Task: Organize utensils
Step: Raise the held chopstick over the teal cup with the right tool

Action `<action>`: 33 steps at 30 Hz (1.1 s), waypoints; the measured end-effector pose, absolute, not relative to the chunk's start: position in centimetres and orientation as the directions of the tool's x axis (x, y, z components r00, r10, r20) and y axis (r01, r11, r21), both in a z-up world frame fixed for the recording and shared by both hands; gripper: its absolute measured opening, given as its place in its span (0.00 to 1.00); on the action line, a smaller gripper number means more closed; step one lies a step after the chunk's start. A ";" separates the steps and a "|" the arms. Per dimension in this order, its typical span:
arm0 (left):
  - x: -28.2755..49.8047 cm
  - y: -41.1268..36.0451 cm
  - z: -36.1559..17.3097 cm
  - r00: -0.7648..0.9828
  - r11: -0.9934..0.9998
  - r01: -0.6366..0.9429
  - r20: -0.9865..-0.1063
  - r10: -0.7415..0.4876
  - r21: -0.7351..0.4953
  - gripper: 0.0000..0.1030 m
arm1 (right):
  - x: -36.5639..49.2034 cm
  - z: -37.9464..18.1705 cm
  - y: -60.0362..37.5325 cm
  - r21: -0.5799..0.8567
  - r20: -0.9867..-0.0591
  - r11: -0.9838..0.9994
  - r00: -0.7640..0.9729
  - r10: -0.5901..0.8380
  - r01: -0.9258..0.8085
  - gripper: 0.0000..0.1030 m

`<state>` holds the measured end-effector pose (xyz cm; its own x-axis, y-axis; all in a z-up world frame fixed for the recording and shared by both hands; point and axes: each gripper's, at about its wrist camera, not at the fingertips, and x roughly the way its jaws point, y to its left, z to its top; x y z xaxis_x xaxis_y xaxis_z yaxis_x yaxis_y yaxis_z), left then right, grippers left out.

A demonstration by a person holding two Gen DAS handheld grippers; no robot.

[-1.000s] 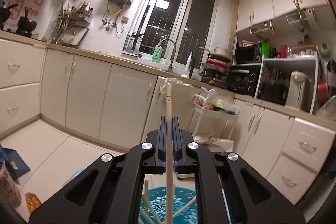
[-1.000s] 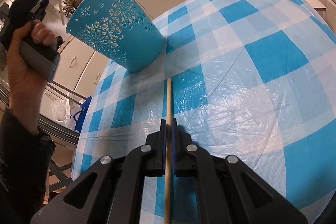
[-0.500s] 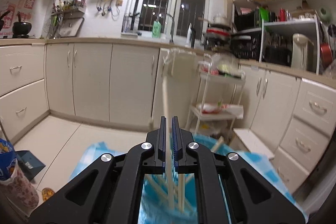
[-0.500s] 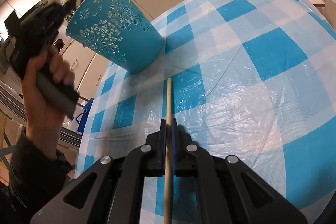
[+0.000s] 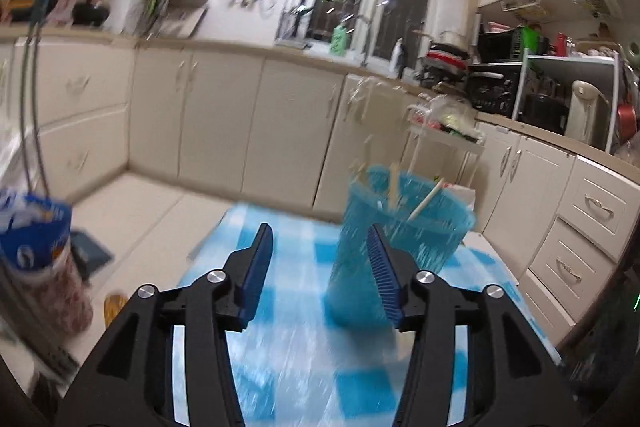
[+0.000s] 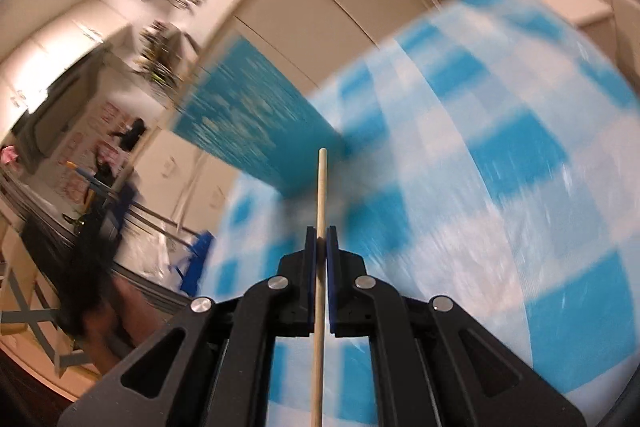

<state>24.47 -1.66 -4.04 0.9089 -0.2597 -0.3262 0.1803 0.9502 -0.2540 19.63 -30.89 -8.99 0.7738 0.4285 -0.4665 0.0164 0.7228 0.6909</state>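
A teal perforated holder stands on the blue-and-white checked tablecloth, with several pale wooden chopsticks sticking out of it. My left gripper is low over the cloth, just left of the holder; its jaws are opening and nothing is between them. In the right wrist view my right gripper is shut on one wooden chopstick, whose tip points toward the blurred teal holder. The cloth spreads to the right below it.
A blue-topped canister stands at the left. Cream kitchen cabinets run along the far wall, drawers at the right. A blurred hand and dark sleeve show at the lower left in the right wrist view.
My left gripper let the chopstick go into the holder, opened, and dropped down and left toward the table. My right gripper lifted with its chopstick and tilted, so more of the room shows.
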 end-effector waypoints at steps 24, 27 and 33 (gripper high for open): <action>32.3 -4.9 -5.4 0.517 0.823 0.354 -0.640 -0.568 -0.444 0.62 | 38.8 4.2 -21.9 0.222 -0.290 0.967 0.939 0.185 -0.122 0.05; 33.0 -5.5 -6.1 0.477 0.822 0.362 -0.670 -0.569 -0.440 0.62 | 38.5 3.0 -21.4 0.180 -0.316 0.974 0.930 0.189 -0.137 0.05; 33.6 -6.6 -6.7 0.441 0.824 0.378 -0.700 -0.561 -0.422 0.49 | 35.7 0.8 -23.0 0.220 -0.352 0.965 0.911 0.216 -0.144 0.20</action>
